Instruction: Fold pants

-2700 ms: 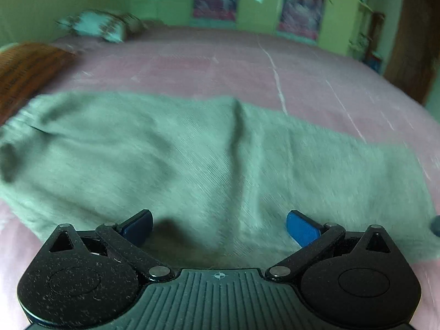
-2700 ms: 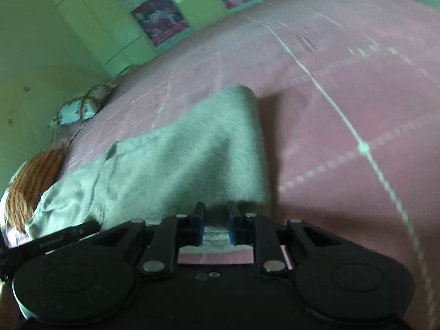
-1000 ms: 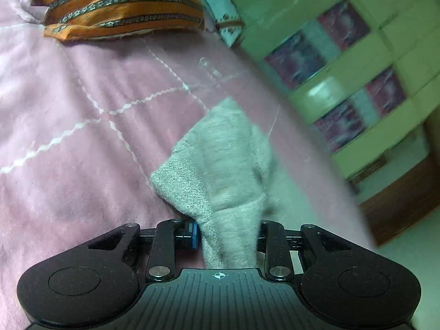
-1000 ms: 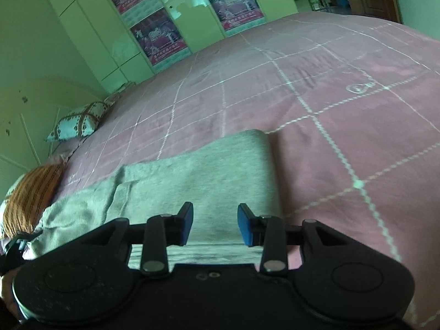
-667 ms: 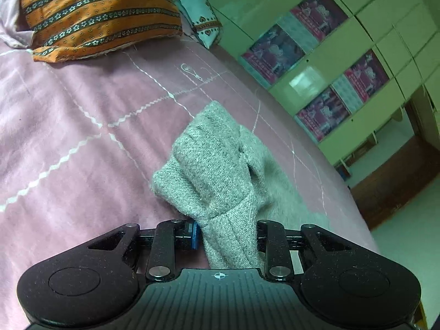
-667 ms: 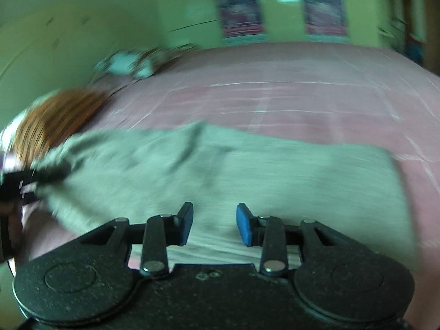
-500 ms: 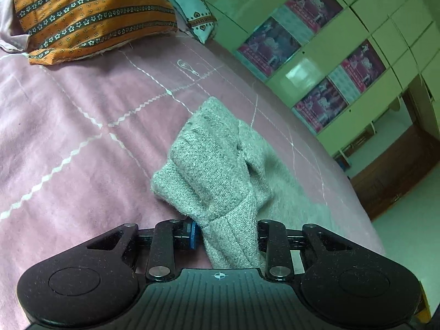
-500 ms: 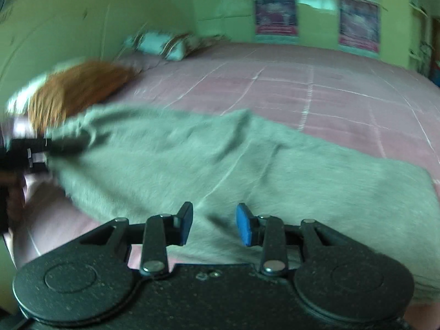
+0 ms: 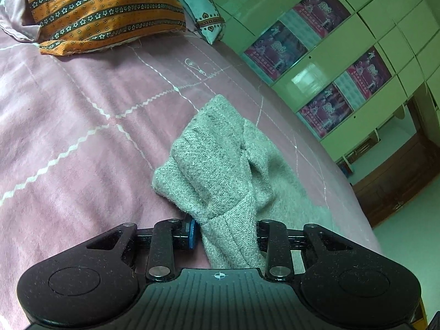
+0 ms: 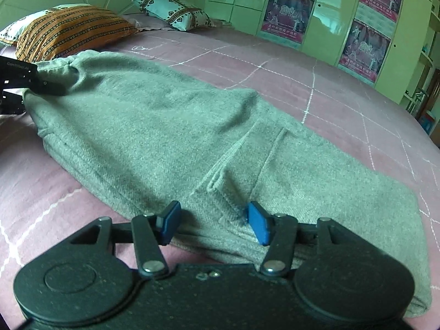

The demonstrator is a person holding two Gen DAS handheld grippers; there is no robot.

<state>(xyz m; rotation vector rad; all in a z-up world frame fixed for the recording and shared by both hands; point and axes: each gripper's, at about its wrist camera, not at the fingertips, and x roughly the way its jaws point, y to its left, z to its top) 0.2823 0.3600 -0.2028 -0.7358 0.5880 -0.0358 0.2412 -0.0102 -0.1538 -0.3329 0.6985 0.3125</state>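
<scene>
Pants [image 10: 170,126], grey knit, lie spread across pink bedspread [image 10: 316,88], from upper left to lower right of right wrist view. Left gripper [image 9: 224,232] at bottom centre of its view, tilted down, clamped on bunched waistband end. Right gripper [image 10: 211,221] low over near edge, tilted down, jaws just been opening, now apart; fabric fold lies between the pads, not pressed. Orange striped pillow [image 9: 101,8] upper left.
</scene>
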